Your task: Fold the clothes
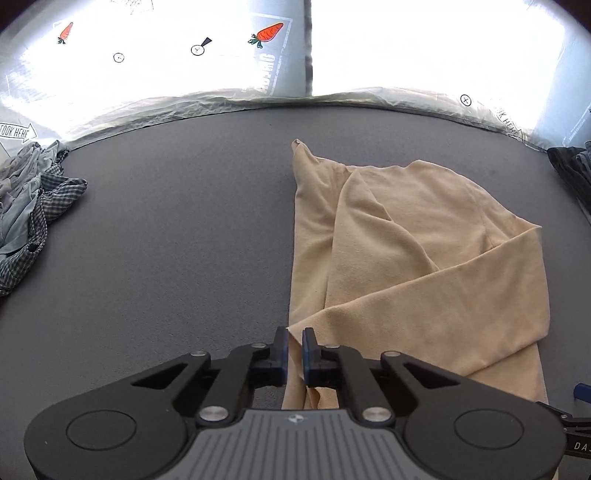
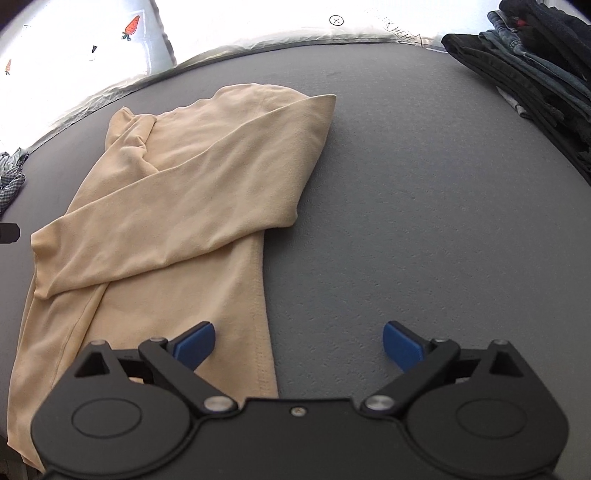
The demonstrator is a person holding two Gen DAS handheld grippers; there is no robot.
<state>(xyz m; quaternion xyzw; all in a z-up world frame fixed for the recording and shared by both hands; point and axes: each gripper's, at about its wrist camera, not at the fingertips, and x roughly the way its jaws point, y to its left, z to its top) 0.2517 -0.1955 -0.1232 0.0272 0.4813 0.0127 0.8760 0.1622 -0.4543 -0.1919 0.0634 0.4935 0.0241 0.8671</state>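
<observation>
A tan long-sleeved shirt [image 1: 413, 236] lies partly folded on the grey table [image 1: 177, 229], its sleeves laid across the body. My left gripper [image 1: 294, 354] is shut on the shirt's near left edge, with a fold of cloth pinched between the blue pads. In the right wrist view the same shirt [image 2: 177, 192] spreads to the left. My right gripper [image 2: 299, 347] stands open over the shirt's near right hem; its left fingertip [image 2: 195, 343] is above the cloth and its right one [image 2: 400, 345] is above bare table.
A heap of checked and grey-blue clothes [image 1: 26, 206] lies at the table's left edge. Dark folded garments, among them jeans [image 2: 535, 62], are stacked at the far right. A silvery sheet with carrot prints [image 1: 269, 33] hangs behind the table.
</observation>
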